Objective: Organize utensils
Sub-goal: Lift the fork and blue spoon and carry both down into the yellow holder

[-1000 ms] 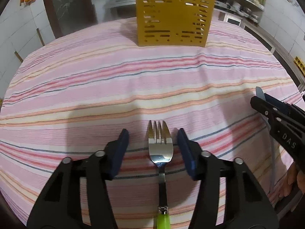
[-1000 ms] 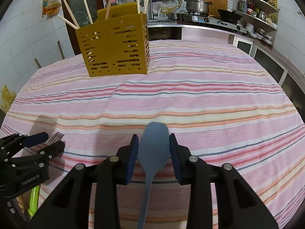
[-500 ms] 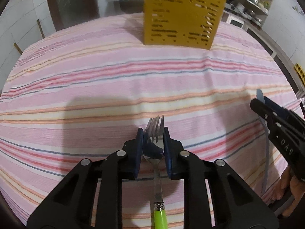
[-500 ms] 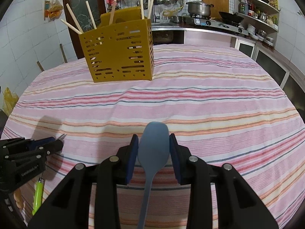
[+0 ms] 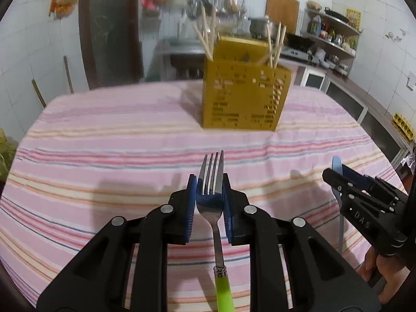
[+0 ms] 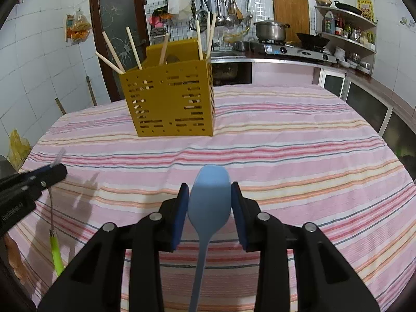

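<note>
My left gripper point(image 5: 209, 195) is shut on a metal fork point(image 5: 212, 174) with a green handle and holds it raised above the striped tablecloth, tines pointing forward. It shows at the left of the right wrist view point(image 6: 56, 170). My right gripper point(image 6: 209, 200) is shut on a blue spoon point(image 6: 209, 195), bowl forward, above the cloth. It shows at the right of the left wrist view point(image 5: 338, 179). A yellow slotted utensil holder point(image 5: 244, 93) with several chopsticks stands upright at the far side of the table, also in the right wrist view point(image 6: 169, 98).
The pink striped tablecloth point(image 6: 286, 143) covers the round table. Behind it are a dark door point(image 6: 117, 26), a kitchen counter with a stove and pot point(image 6: 270, 30), and shelves point(image 6: 345, 31) on the right.
My left gripper closed on the fork and lifted it off the cloth, tilting up toward the holder. My right gripper kept hold of the blue spoon and rose a little.
</note>
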Action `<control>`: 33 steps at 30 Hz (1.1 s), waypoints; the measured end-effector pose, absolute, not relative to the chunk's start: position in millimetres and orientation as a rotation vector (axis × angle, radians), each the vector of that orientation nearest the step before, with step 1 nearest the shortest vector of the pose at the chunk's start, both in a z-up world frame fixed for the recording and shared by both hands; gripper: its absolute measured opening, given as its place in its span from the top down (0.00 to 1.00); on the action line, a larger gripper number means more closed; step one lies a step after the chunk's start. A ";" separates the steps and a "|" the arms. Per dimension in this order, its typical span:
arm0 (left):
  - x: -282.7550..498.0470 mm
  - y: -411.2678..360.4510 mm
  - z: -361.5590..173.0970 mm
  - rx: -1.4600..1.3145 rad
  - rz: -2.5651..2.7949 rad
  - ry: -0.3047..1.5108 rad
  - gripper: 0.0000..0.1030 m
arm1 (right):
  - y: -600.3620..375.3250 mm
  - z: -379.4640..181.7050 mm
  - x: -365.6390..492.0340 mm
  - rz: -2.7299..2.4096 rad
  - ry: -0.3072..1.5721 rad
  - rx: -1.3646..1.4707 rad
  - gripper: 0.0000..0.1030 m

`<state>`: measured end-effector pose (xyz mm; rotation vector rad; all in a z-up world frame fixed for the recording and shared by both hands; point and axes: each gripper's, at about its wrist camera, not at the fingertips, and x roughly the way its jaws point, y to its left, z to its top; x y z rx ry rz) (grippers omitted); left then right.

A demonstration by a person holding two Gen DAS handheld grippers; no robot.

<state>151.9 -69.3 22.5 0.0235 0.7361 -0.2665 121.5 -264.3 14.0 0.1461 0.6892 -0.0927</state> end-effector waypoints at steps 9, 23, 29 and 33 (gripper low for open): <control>140.3 -57.7 49.4 0.010 -0.293 0.611 0.98 | -267.1 32.7 109.5 -0.107 0.580 0.154 0.68; 121.0 -51.2 79.1 0.005 -0.299 0.427 0.98 | -272.3 59.6 90.1 -0.118 0.409 0.130 0.68; 122.3 -48.2 83.6 0.009 -0.291 0.398 0.98 | -273.3 64.7 89.3 -0.128 0.363 0.110 0.68; 122.2 -46.7 87.9 0.016 -0.291 0.379 0.98 | -277.0 69.3 90.6 -0.138 0.340 0.100 0.68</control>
